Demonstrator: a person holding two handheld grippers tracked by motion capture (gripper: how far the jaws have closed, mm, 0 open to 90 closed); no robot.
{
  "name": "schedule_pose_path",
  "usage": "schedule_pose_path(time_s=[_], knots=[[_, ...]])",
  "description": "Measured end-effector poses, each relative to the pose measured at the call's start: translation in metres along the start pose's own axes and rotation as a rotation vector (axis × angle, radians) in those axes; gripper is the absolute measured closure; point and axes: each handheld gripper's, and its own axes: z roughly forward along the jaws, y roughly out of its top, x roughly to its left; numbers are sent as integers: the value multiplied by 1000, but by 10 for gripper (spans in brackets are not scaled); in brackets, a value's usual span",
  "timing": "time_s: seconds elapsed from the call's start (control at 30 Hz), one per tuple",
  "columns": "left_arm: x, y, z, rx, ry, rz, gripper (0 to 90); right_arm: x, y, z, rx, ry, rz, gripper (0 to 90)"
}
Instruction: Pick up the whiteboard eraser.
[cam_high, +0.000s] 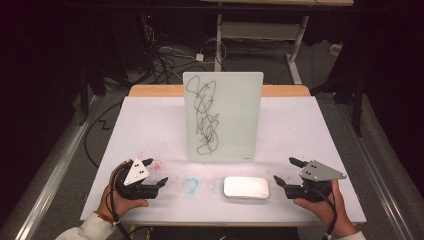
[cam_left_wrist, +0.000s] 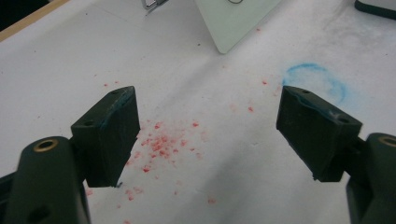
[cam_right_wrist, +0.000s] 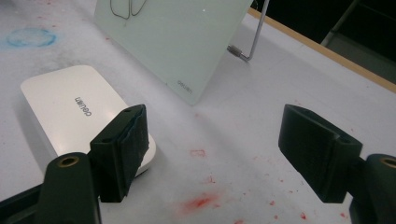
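board: we see a pale glass board (cam_high: 223, 117) standing near upright at the middle of the table (cam_high: 150, 120), black scribble (cam_high: 204, 116) running down its left half; in the right gripper view a thin wire stand (cam_right_wrist: 256, 35) props it from behind.
eraser: we see a white, rounded eraser (cam_high: 246, 187) lying flat just in front of the board's lower right corner, apart from it, with grey lettering on top in the right gripper view (cam_right_wrist: 79, 114).
containers: we make out nothing that holds anything; board and eraser rest straight on the table.
left gripper: our left gripper (cam_high: 157, 172) sits low at the near left of the table, jaws spread wide with nothing between them but bare table and red crumbs (cam_left_wrist: 161, 142).
right gripper: our right gripper (cam_high: 287, 171) sits at the near right, jaws spread wide and holding nothing.
eraser to right fingers: the eraser lies just left of the right gripper in the high view; in the right gripper view its near corner sits behind the left pad (cam_right_wrist: 122, 149), outside the gap, and we cannot tell whether they touch.
eraser to left fingers: well apart, with a blue ring mark (cam_high: 190, 185) on the table between them.
stains: red smears (cam_right_wrist: 201, 201) lie near the right jaws.
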Motion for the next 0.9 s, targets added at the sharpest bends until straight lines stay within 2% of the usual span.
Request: schedule_pose_path(time_s=[0.07, 0.1, 0.2, 0.23, 0.4, 0.43, 0.5, 0.53, 0.57, 0.6, 0.67, 0.7, 0.73, 0.77, 0.8, 0.9], knots=[[-1, 0, 0, 2, -10, -7, 206, 0, -2, 2, 16, 9, 2, 244], [-2, 1, 0, -4, -5, 7, 206, 0, -2, 2, 20, 17, 2, 243], [-3, 0, -1, 0, -14, 4, 206, 0, 0, 3, 34, 43, -4, 237], [-2, 0, -1, -2, -8, 15, 206, 0, 1, 3, 38, 57, -9, 237], [-3, -2, -1, 13, -8, 2, 205, -2, 6, 7, 50, 108, -21, 229], [-3, -2, -3, 6, -2, 13, 205, -1, 10, 10, 60, 131, -36, 228], [-4, -2, -3, 9, -8, 3, 205, 1, 14, 14, 79, 166, -50, 236], [-5, -3, -3, 8, -9, 4, 205, 1, 14, 14, 79, 166, -50, 236], [-4, -3, -3, 8, 3, 17, 206, 4, 19, 18, 106, 211, -60, 236], [-5, -4, -3, 20, 5, 7, 206, 5, 21, 21, 117, 229, -67, 242], [-4, -5, -5, 16, 14, 9, 206, 7, 23, 24, 127, 241, -83, 247], [-4, -5, -5, 20, 12, -4, 205, 8, 24, 26, 134, 256, -99, 247], [-4, -5, -6, 13, 18, 7, 199, 11, 27, 31, 140, 283, -111, 243], [-5, -5, -6, 18, 13, -4, 198, 13, 28, 34, 147, 296, -114, 237], [-5, -5, -6, 16, 19, 8, 198, 15, 29, 36, 153, 311, -120, 237], [-6, -7, -6, 26, 19, 10, 198, 21, 31, 45, 179, 350, -148, 236]])
